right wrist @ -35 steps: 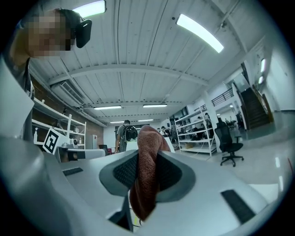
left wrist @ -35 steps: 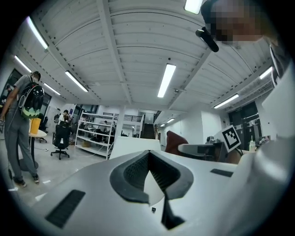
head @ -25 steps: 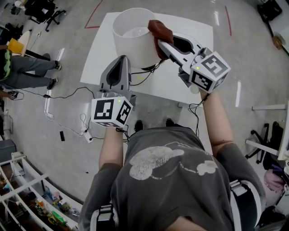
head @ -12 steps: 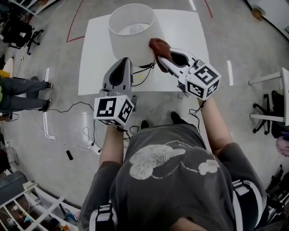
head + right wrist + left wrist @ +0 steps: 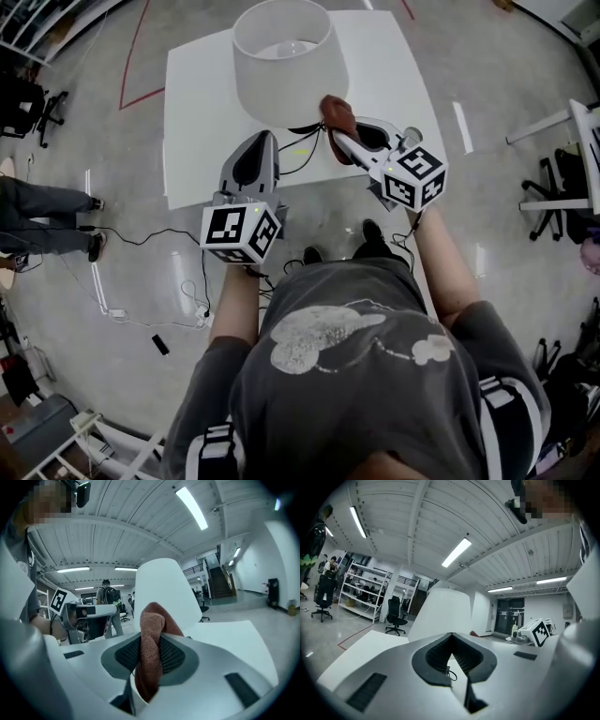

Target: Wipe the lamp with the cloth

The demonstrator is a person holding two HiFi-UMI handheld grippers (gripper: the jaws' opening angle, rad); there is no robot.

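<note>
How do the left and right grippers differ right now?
The right gripper is shut on the brown cloth; the left gripper is shut on nothing. The right gripper angles in toward the lamp shade from its right; the left gripper points straight ahead from the near side. Both aim at the shade.

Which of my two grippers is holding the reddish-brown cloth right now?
The right gripper: its jaws pinch the reddish-brown cloth, while the left gripper is shut and empty.

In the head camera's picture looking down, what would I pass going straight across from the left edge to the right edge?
bystander's legs → red floor line → left gripper → cloth → office chair. The lamp and table are left out because they span several of these.
</note>
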